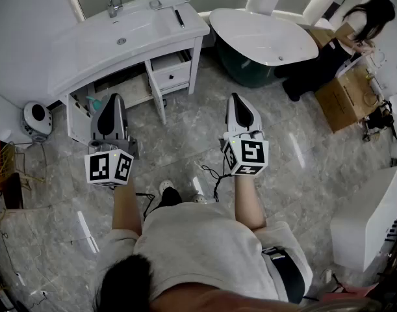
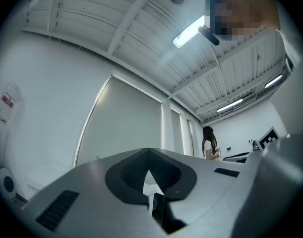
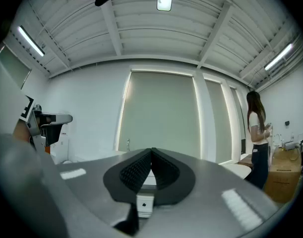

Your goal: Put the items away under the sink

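In the head view, the white sink vanity stands at the upper left, its lower cabinet open. A teal bottle shows inside the cabinet. On the countertop lie a dark slim item and a small round item, near the faucet. My left gripper hovers just in front of the open cabinet, shut and holding nothing. My right gripper is held over the floor right of the vanity, also shut and holding nothing. Both gripper views tilt up at the wall and ceiling, with the left gripper's and the right gripper's jaws meeting at the tips.
A white bathtub stands right of the vanity. Farther right, a person bends over cardboard boxes. A round white appliance sits on the floor left of the vanity. A white cabinet stands at the right edge.
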### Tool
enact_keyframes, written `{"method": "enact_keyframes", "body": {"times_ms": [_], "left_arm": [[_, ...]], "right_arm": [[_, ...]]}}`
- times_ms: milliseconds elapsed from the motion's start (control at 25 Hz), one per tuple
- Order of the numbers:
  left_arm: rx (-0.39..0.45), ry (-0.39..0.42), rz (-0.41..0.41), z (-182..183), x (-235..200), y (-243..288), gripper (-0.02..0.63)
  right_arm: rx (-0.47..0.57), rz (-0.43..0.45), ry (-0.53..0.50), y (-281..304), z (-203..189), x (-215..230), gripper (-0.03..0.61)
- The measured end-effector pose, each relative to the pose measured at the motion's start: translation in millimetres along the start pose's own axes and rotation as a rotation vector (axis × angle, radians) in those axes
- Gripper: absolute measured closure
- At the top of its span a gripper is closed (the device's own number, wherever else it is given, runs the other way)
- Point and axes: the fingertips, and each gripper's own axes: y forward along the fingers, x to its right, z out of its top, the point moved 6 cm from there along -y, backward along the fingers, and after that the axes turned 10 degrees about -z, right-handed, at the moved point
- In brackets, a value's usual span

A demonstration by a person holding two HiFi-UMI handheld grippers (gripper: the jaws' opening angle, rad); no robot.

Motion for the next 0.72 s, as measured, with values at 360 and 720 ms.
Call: {"method": "enact_keyframes", "body": {"times_ms": [360, 720], "left_arm": [[0.001, 0.002, -0.020, 5, -20, 4, 0.606], [0.026, 0.004, -0.044, 8, -65, 15, 0.607]], "right_arm": [[0.009, -0.002, -0.004, 14, 3, -20, 0.566], [0.045, -0.026, 0.024, 44, 5, -49, 0.566]]}}
